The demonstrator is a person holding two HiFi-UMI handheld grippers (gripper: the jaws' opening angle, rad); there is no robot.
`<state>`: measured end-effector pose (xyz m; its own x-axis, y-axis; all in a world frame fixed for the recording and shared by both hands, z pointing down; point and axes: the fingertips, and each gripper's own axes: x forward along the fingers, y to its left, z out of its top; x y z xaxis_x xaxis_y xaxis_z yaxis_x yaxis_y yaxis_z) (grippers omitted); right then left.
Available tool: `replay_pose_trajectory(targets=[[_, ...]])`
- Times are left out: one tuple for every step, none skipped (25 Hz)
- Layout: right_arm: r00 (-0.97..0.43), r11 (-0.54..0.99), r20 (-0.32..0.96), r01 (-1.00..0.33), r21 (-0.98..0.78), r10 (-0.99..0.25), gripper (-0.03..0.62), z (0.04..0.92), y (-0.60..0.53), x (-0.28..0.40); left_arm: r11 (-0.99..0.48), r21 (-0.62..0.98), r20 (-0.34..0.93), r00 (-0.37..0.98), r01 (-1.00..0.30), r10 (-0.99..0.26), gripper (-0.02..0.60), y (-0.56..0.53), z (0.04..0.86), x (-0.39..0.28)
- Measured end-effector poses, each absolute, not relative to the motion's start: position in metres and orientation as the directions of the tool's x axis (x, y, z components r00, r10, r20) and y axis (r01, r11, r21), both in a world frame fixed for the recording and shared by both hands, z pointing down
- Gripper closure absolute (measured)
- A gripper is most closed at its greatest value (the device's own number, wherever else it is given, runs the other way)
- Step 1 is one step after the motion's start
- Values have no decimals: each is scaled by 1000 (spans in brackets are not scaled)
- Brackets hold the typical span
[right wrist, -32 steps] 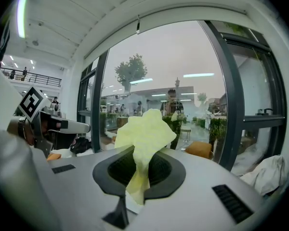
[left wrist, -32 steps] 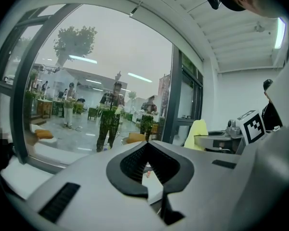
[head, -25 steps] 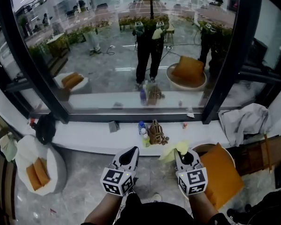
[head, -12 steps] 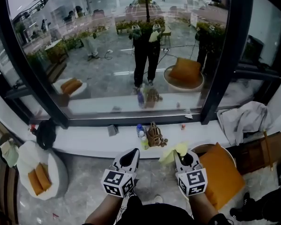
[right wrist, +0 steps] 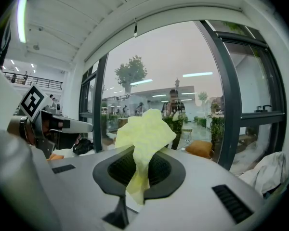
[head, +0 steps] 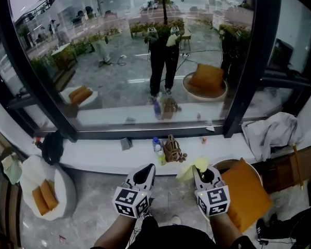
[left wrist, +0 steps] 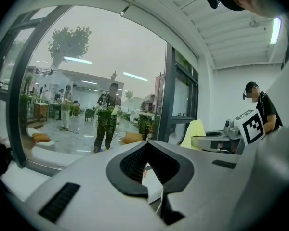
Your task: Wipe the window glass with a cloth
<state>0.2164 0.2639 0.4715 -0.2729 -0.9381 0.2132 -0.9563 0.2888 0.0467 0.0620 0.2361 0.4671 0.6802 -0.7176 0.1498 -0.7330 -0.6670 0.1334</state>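
**Cloth (head: 191, 168) pinched, window glass (head: 135, 56) not touched**

Head view has both grippers low at bottom centre, well short of the glass, with the white sill (head: 93, 157) in between. The right gripper (head: 201, 171) view is the one that really shows its jaws clamped on the yellow cloth, which bunches up above the tips. From the head view it's just a yellow tuft. The left gripper (head: 144, 171) view shows its jaws closed together with nothing in them, plus a person (left wrist: 259, 110) at its right edge that the head camera misses. My arms are cut off at the bottom edge. Small stuff on the sill is too tiny to name. Versus a second ago, the grippers sit in the same spot and only the framing shifted slightly.
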Motion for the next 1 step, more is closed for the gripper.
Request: replay_pose_trajectory(targets=[[-275, 291, 213, -956, 46, -937, 543, 470, 263, 216, -666, 133, 150, 680, -734, -718, 574, 236, 467, 62]])
